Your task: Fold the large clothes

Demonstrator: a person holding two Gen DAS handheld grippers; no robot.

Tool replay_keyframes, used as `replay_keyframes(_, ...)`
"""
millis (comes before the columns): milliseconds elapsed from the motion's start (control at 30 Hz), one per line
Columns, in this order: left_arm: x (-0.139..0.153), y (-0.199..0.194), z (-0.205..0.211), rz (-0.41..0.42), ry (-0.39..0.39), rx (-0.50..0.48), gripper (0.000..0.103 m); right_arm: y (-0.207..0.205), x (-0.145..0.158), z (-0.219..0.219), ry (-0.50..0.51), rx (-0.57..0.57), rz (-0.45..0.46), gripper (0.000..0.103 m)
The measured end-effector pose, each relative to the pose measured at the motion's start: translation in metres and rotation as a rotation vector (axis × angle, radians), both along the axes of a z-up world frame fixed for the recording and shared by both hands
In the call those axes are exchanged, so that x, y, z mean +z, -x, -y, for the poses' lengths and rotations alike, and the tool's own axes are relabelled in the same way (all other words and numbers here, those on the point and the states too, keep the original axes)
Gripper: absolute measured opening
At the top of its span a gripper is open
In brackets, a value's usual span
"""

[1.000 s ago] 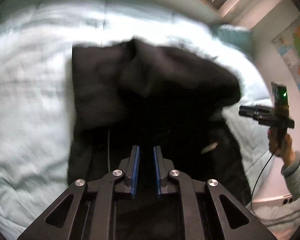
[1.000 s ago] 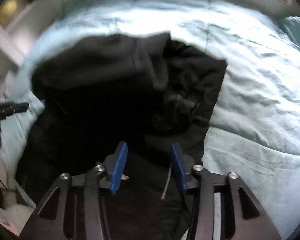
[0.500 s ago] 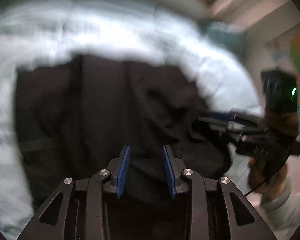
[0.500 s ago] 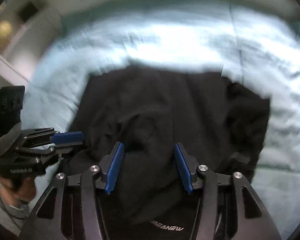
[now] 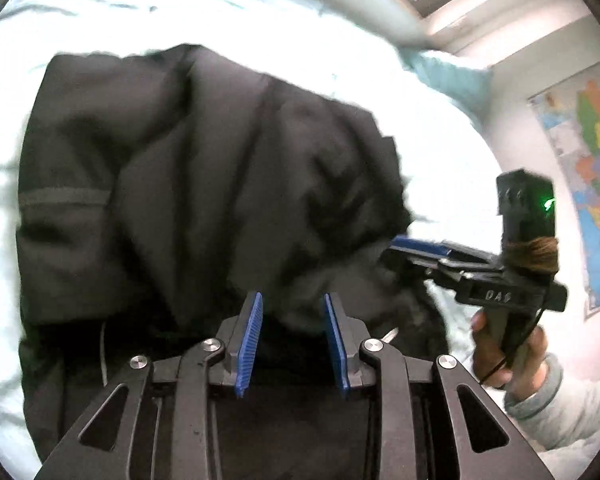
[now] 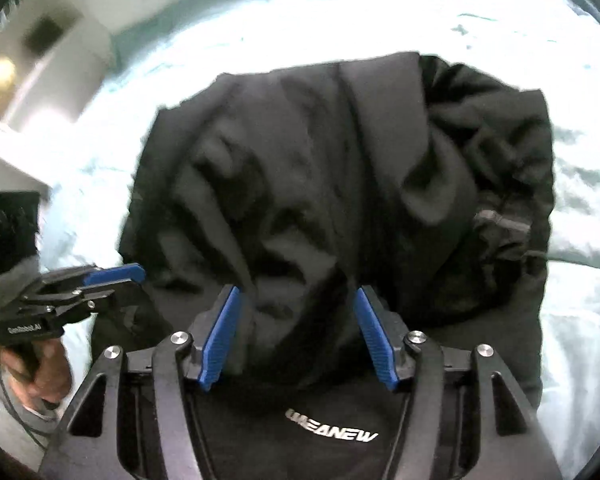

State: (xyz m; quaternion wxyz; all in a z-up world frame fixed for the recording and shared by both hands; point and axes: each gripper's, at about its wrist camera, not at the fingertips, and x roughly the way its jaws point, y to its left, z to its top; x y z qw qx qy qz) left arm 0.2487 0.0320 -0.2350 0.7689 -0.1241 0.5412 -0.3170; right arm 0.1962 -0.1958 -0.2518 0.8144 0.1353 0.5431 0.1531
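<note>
Fold laid over, not yet tidied.
Black jacket (image 5: 204, 184) bunched mid-bed (image 5: 440, 152); left claw (image 5: 292, 340) released, right claw (image 6: 298, 332) just widening, both empty.

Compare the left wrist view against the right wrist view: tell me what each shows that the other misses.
Only the left wrist view shows the wall map and the right gripper from outside. Only the right wrist view shows the white lettering on the cloth and the left gripper from outside. Both show the black garment on the pale bedding, with open jaws.
</note>
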Motion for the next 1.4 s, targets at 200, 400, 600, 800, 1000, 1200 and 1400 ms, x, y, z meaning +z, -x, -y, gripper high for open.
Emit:
replay_keyframes(200,-0.008,-0.021,0.027,-0.04,-0.063,-0.05,0.034,-0.002,0.008,-0.002,0.06,0.036,0.011,0.064)
replay_keyframes(400,-0.066,-0.021,0.003,-0.166,-0.066,0.049,0.034,0.005,-0.055,-0.025,0.147,0.069,-0.142,0.063)
replay_keyframes(600,0.004,0.026,-0.037,-0.031,-0.102,0.096,0.034,0.034,-0.016,-0.007,0.099,0.025,-0.11,0.064)
replay_keyframes(800,0.056,0.115,-0.109,0.046,-0.125,0.223,0.035,0.112,0.02,0.036,0.108,-0.089,-0.071,0.064)
replay_keyframes(1000,0.067,0.19,-0.208,0.05,-0.221,0.402,0.036,0.187,0.038,0.103,0.136,-0.225,-0.065,0.064)
replay_keyframes(1200,0.057,0.226,-0.25,-0.006,-0.155,0.519,0.036,0.233,0.043,0.144,0.059,-0.361,-0.086,0.068)
replay_keyframes(1400,0.012,0.246,-0.238,-0.183,-0.154,0.454,0.037,0.271,0.006,0.15,-0.037,-0.4,-0.2,0.07)
